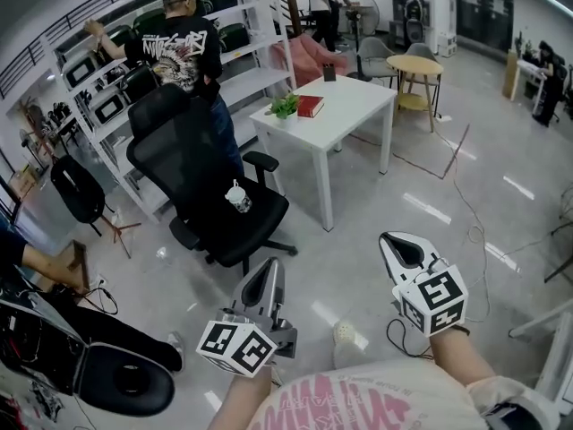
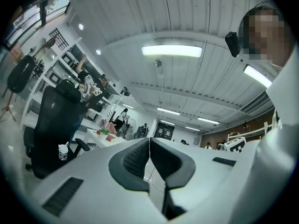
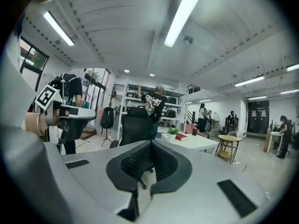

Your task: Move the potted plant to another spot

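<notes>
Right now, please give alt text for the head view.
A potted plant sits on a white table beside a red book; the left gripper and right gripper, jaws shut and empty, point toward it past a black chair.

Cream shirt (image 1: 414, 391); apparently pink lettering (image 1: 320, 408)

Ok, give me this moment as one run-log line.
phase: before pickup | left tool: shut, empty | right tool: shut, empty | small green potted plant: untouched, on white rectangular table, beside red book
</notes>
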`<state>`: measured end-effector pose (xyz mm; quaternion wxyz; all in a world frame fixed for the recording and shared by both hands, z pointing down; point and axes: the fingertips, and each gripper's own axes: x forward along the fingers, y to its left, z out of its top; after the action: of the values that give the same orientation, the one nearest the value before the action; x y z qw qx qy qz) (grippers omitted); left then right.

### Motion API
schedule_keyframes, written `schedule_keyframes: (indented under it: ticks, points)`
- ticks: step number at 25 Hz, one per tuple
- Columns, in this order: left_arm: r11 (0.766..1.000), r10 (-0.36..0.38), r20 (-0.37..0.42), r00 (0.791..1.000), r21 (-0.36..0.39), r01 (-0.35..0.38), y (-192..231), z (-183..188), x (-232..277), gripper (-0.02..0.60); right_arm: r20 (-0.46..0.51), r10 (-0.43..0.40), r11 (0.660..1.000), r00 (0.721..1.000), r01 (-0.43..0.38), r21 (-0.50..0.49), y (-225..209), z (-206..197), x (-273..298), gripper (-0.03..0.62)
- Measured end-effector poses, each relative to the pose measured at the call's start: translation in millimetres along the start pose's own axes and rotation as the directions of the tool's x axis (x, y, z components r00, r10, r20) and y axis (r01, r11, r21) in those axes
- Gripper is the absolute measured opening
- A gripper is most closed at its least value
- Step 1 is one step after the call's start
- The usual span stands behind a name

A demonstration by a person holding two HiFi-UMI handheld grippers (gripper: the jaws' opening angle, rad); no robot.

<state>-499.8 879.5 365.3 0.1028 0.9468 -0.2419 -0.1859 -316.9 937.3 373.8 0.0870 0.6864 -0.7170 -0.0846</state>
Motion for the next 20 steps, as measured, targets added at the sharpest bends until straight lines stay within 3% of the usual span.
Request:
schedule_keyframes:
  ticks: [6,11,15,20]
  points:
    - [0.999,0.04,-0.017,0.999,-0.022,-0.04,50,0,28,0.025,-0.021,0.022,1.0,1.0,-0.022,0.005,-13,0,63,0.015]
    - [0.999,0.033,-0.033,0.999,-0.032,-0.035,94,1,73,0.025,-0.014,0.082,0.993,0.997,-0.081,0.083,-29,-7,141,0.015]
    - [0.985,0.003,-0.006,1.0,-0.174,-0.004,137,16,127,0.025,-0.006,0.123,0.983,0.992,-0.121,0.135,-51,1,213,0.015]
    - [0.987,0.041,0.004,0.999,-0.153,-0.04,196,37,188,0.025,0.006,0.134,0.983,0.991,-0.134,0.123,-82,22,298,0.015]
